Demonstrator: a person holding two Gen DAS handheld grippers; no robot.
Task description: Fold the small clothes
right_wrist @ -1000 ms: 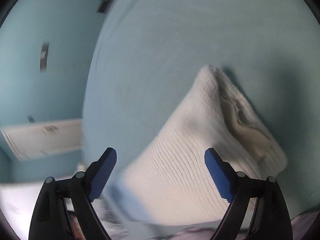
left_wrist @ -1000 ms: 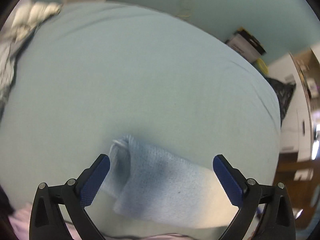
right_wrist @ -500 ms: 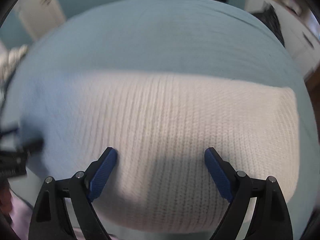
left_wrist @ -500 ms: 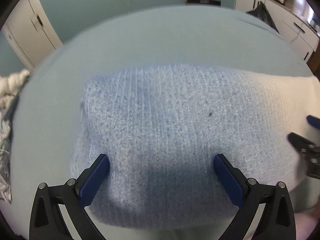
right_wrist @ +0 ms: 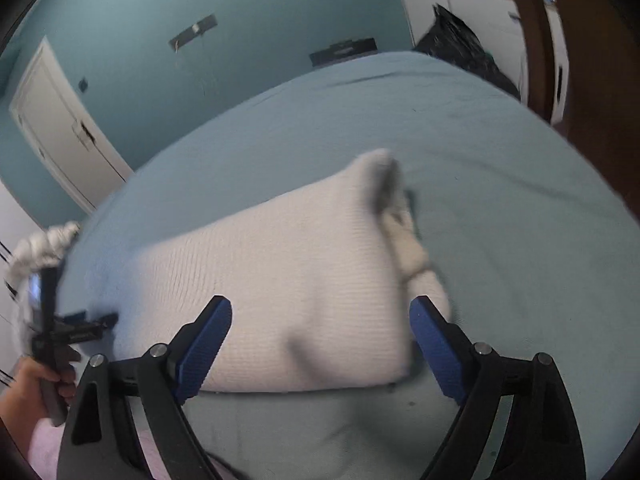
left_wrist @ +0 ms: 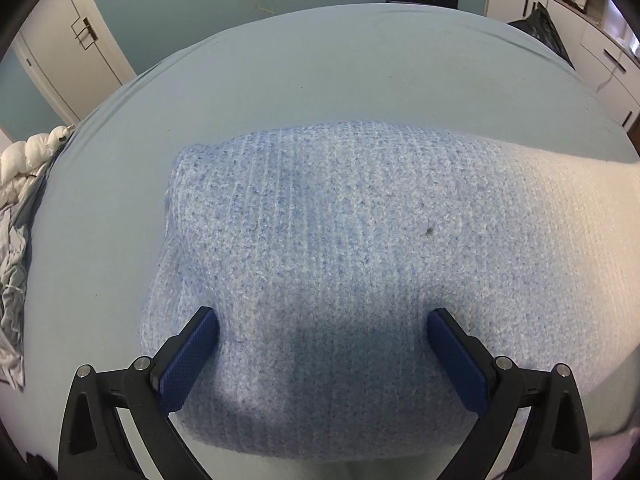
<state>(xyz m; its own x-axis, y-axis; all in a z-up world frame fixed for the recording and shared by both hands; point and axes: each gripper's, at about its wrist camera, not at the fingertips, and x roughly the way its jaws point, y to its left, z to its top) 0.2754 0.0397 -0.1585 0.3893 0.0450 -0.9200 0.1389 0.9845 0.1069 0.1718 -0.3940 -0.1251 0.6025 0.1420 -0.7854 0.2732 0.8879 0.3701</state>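
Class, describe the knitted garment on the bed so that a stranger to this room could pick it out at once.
Start at the wide bed covered in a pale blue sheet. In the middle of it, just ahead of both open grippers, lies a folded knitted sweater. Unlike the crumpled grey and white laundry at the bed's left edge, it is ribbed and fades from speckled blue to cream.

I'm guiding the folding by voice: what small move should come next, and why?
Probably close the left gripper on the near edge of the knit garment. Both grippers are open, the garment lies flat on the bed, and the left fingers already straddle its blue end.
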